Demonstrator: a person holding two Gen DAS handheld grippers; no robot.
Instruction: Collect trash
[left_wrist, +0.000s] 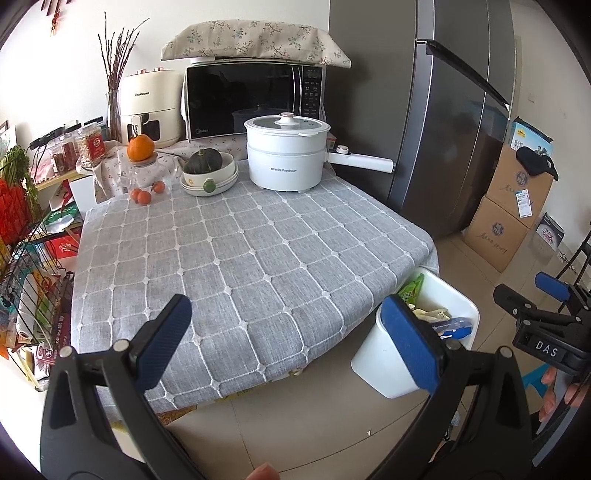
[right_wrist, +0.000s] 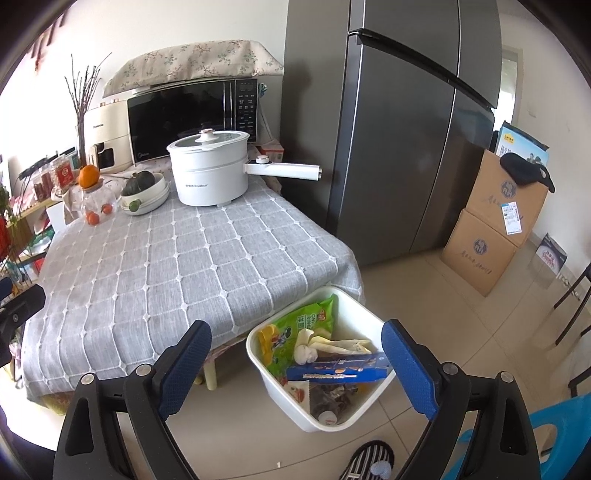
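So the table (left_wrist: 236, 258) has a grey checked cloth over it and it runs straight out ahead of the left gripper (left_wrist: 291, 343), with the near stretch bare. All the kitchen stuff sits at the far end: a white electric pot (left_wrist: 286, 158) with its handle sticking out to the right, a bowl with a dark green squash (left_wrist: 203, 162) left of it, a jar with an orange (left_wrist: 140, 147) on top further left, and a microwave (left_wrist: 255, 98) under a flowery cover behind them. A big dark fridge (left_wrist: 450, 122) stands ahead and to the right, with stacked cardboard boxes (left_wrist: 509, 210) on the tiled floor further right. The white trash bin (right_wrist: 325, 402) sits on the floor at the table's right corner, just ahead of the right gripper (right_wrist: 299, 365) and between its fingers in the wrist view. It's already got trash in it: a green snack bag (right_wrist: 295, 332) standing up against the far-left wall, crumpled pale wrappers (right_wrist: 332, 345) in the middle, and a long blue box (right_wrist: 340, 369) lying flat with its long axis running left to right across the bin. Both grippers are spread wide with nothing held. The right gripper (left_wrist: 546, 317) also shows off to the left gripper's right, in a hand (left_wrist: 565, 384).
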